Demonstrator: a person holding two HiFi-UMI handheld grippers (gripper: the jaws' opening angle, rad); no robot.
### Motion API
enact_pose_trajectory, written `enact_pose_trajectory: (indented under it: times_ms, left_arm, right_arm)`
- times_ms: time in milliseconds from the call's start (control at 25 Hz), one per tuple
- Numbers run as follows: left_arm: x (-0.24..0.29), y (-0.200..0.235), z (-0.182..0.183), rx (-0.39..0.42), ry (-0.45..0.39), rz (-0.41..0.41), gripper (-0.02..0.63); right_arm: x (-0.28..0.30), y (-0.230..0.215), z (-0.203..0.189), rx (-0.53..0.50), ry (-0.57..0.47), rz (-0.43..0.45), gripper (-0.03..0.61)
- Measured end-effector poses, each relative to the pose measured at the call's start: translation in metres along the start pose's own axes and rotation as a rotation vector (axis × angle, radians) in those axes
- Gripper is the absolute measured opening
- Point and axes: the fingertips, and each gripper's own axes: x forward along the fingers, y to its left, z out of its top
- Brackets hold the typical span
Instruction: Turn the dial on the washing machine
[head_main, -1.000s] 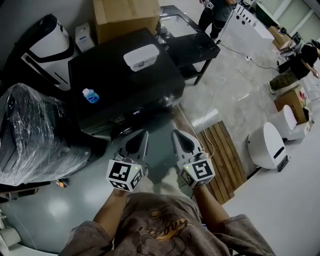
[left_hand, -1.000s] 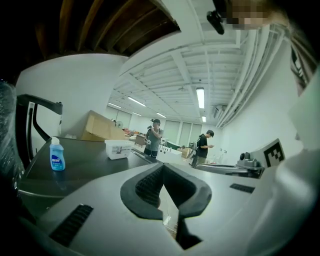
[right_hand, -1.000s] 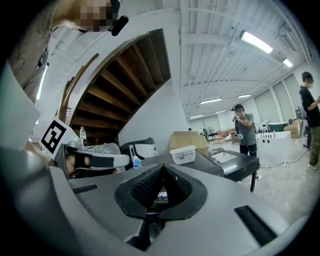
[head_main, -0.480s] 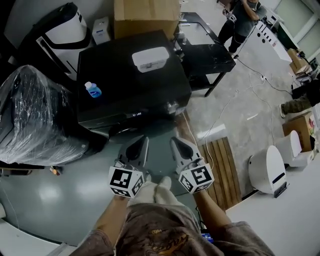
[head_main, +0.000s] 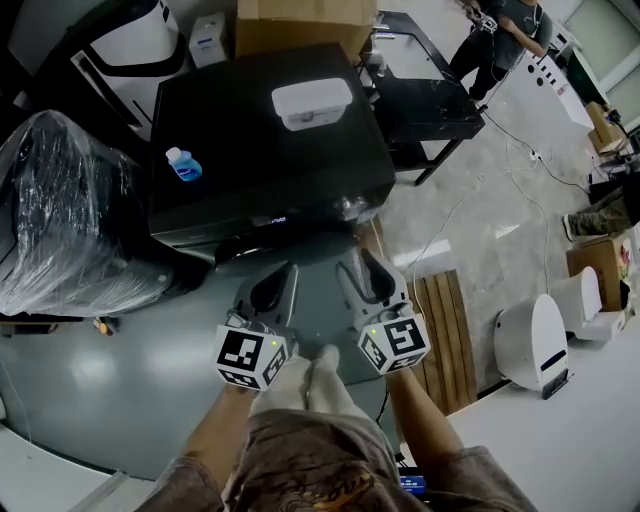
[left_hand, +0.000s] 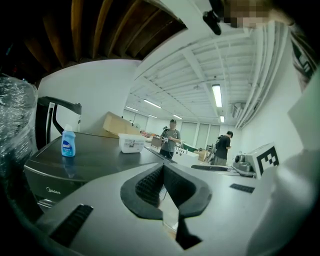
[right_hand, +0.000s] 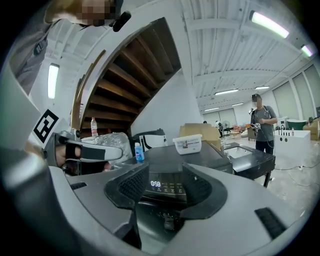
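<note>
The black washing machine (head_main: 260, 150) stands ahead of me, its lit display (head_main: 275, 219) on the front edge. I cannot make out the dial clearly; something shiny sits at the front right corner (head_main: 352, 208). My left gripper (head_main: 281, 274) hovers just short of the front, shut with nothing in it; in the left gripper view its pads (left_hand: 150, 182) meet. My right gripper (head_main: 360, 262) is beside it, aimed at the front right corner. Its jaws are opening with nothing between them. The display (right_hand: 156, 184) shows through that gap in the right gripper view (right_hand: 165, 172).
A blue bottle (head_main: 183, 165) and a white tub (head_main: 311, 102) sit on the machine's lid. A plastic-wrapped bundle (head_main: 60, 220) is left of it, a cardboard box (head_main: 300, 15) behind, a black table (head_main: 425, 100) to the right. A wooden pallet (head_main: 445, 320), cables and a person (head_main: 500, 40) are further right.
Both grippers have come a little nearer the machine's front, and the machine now sits higher in the head view. The right gripper's jaws, closed before, have parted.
</note>
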Motion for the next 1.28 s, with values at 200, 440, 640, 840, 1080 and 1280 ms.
enact_pose_trajectory:
  times_ms: [200, 440, 640, 840, 1080, 1280]
  left_arm:
    - [0.007, 0.002, -0.002, -0.01, 0.004, -0.01, -0.005]
    - [0.015, 0.005, -0.013, -0.008, 0.028, -0.02, -0.005]
    - [0.018, 0.007, -0.024, -0.014, 0.049, -0.022, -0.005]
    - [0.021, 0.009, -0.029, -0.019, 0.057, -0.013, -0.005]
    - [0.021, 0.008, -0.035, -0.021, 0.07, -0.01, -0.005]
    - [0.021, 0.009, -0.04, -0.022, 0.084, -0.004, -0.005]
  right_arm:
    - [0.014, -0.015, -0.019, -0.047, 0.055, -0.062, 0.313]
    - [0.04, -0.041, -0.037, -0.026, 0.091, -0.099, 0.314]
    - [0.068, -0.073, -0.054, -0.04, 0.129, -0.144, 0.313]
    - [0.09, -0.106, -0.082, -0.04, 0.19, -0.189, 0.313]
    - [0.113, -0.123, -0.108, -0.033, 0.243, -0.2, 0.313]
    - [0.13, -0.127, -0.113, -0.045, 0.263, -0.196, 0.311]
